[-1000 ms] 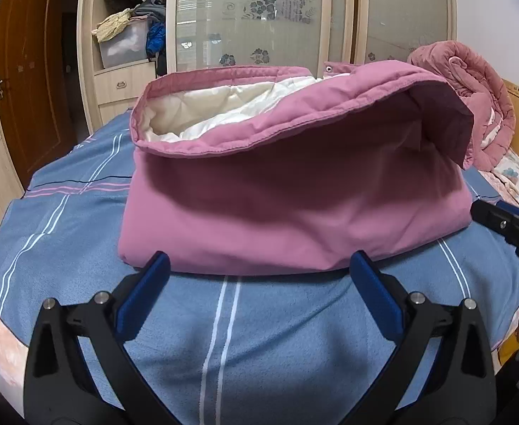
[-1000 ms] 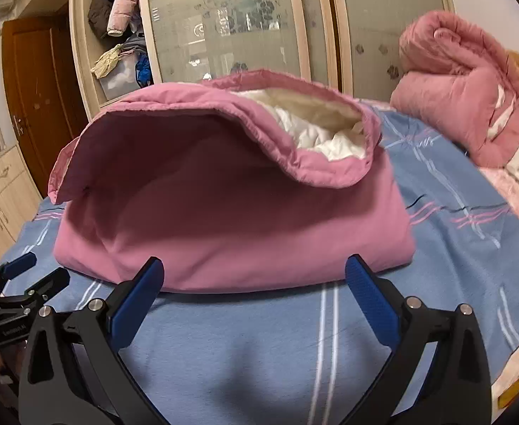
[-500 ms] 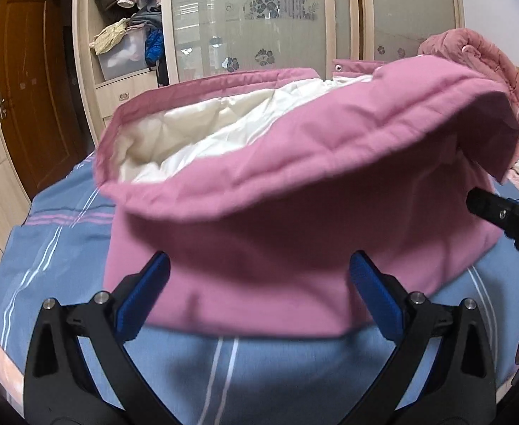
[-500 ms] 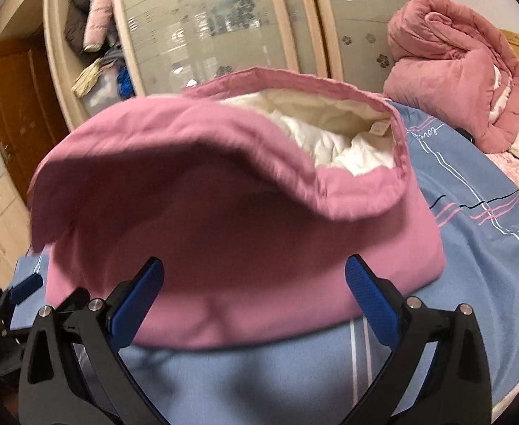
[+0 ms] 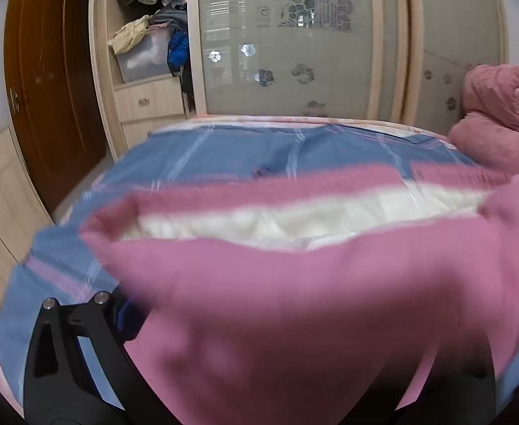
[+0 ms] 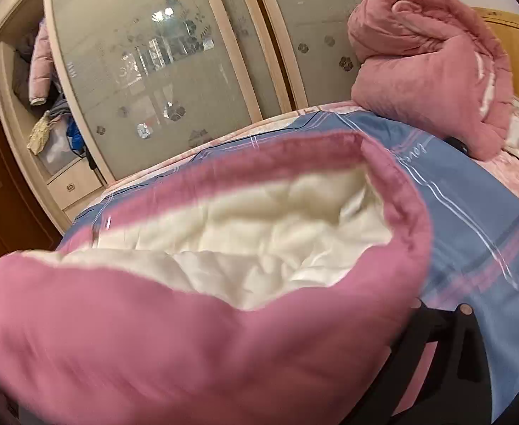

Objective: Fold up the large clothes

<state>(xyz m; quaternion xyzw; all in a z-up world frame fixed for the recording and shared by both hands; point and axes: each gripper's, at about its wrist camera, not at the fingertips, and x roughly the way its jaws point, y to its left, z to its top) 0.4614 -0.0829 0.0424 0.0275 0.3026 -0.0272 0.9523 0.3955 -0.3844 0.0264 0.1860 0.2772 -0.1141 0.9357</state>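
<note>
A folded pink padded garment (image 5: pixel 294 301) with a white lining (image 5: pixel 294 219) fills the lower part of the left wrist view and lies on the blue striped bedsheet (image 5: pixel 259 152). It also fills the right wrist view (image 6: pixel 153 336), lining (image 6: pixel 241 241) facing up. My left gripper (image 5: pixel 259 372) is pushed into the garment; only its left finger (image 5: pixel 82 347) shows. My right gripper (image 6: pixel 259 372) is likewise buried; only its right finger (image 6: pixel 436 347) shows. The fingertips of both are hidden by cloth.
A rolled pink quilt (image 6: pixel 429 63) sits at the head of the bed on the right. A wardrobe with frosted sliding doors (image 5: pixel 294 35) stands beyond the bed, with an open shelf of clothes (image 5: pixel 146 35). A brown door (image 5: pixel 46 88) is at left.
Both grippers have moved forward into the pink garment, which now covers their fingers. The cameras look down over its top onto the white lining. The view is blurred by motion.
</note>
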